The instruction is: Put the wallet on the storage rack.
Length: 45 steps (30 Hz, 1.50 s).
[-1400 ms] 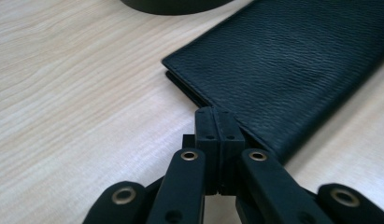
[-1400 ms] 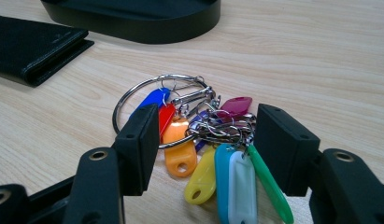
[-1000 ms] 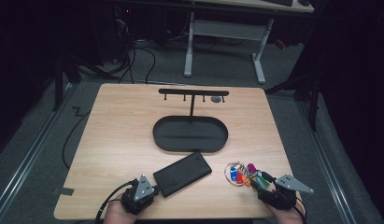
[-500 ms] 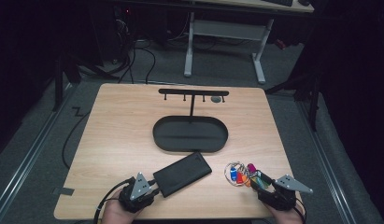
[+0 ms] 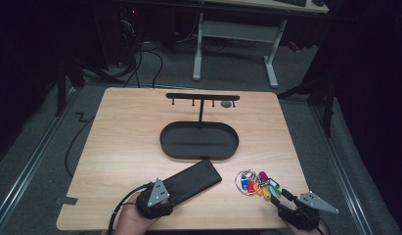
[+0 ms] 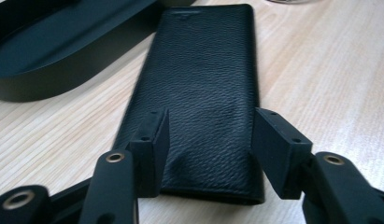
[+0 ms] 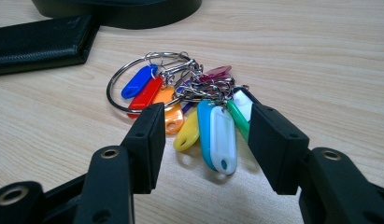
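Observation:
A black leather wallet (image 5: 191, 181) lies flat on the wooden table, slanted, just in front of the black oval tray (image 5: 164, 142). My left gripper (image 5: 168, 195) is at the wallet's near end. In the left gripper view its jaws (image 6: 210, 140) have just been opening and stand apart over the wallet (image 6: 203, 93) without pressing it. A key ring with several coloured tags (image 5: 257, 182) lies to the right. My right gripper (image 7: 203, 135) is open, its jaws having closed a little. The tags (image 7: 189, 102) lie between and just beyond its fingertips, untouched.
Behind the tray stands a black T-shaped rack (image 5: 202, 96) with small hooks; a small grey item (image 5: 227, 104) hangs near its right end. The tray's rim (image 6: 49, 79) is close to the wallet's far end. Bare tabletop stretches to the left (image 5: 115, 142).
The left gripper has shifted slightly right and away from the table's near edge. Wallet, keys and right gripper are where they were.

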Motion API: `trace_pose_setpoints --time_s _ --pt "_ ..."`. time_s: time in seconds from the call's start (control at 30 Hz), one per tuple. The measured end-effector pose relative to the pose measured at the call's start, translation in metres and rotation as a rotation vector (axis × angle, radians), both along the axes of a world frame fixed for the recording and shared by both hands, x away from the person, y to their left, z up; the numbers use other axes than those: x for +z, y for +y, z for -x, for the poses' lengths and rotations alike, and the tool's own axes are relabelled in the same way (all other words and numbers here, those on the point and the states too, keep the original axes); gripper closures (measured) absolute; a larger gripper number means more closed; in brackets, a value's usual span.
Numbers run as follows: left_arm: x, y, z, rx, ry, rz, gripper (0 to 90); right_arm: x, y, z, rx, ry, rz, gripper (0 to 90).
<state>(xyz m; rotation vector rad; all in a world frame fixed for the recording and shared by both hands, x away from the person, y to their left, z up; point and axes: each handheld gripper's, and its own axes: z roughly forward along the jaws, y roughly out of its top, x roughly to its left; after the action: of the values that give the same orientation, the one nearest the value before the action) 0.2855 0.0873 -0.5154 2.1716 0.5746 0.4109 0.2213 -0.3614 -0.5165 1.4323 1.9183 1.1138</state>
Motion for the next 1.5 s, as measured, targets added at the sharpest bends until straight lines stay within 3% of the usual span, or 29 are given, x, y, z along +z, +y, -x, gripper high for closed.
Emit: trace_pose_setpoints --time_s 0.27,0.4,0.5,0.8,0.93,1.3,1.5 --pt "-0.001 -0.015 0.003 -0.06 -0.017 -0.017 42.3 -0.002 0.003 0.004 0.021 0.012 0.009 47.8" --pt "-0.006 -0.028 0.004 -0.085 -0.045 -0.067 41.3 -0.003 0.003 0.004 0.025 0.016 0.014 47.8" --pt "-0.008 -0.035 0.005 -0.08 -0.079 -0.115 39.9 -0.003 0.002 0.002 0.025 0.024 0.007 48.2" --pt "-0.011 -0.035 0.003 -0.025 -0.125 -0.173 39.5 -0.003 0.007 0.002 0.046 0.016 0.018 48.3" --pt "-0.013 -0.039 0.007 -0.013 -0.167 -0.211 42.9 -0.001 0.008 0.0 0.044 0.011 0.01 48.2" --pt "-0.015 -0.04 0.011 -0.006 -0.19 -0.213 50.8 0.004 0.017 -0.002 0.077 -0.014 0.013 48.2" --pt "-0.013 -0.04 0.015 -0.017 -0.208 -0.21 64.2 0.002 0.021 -0.006 0.086 -0.008 0.015 48.1"
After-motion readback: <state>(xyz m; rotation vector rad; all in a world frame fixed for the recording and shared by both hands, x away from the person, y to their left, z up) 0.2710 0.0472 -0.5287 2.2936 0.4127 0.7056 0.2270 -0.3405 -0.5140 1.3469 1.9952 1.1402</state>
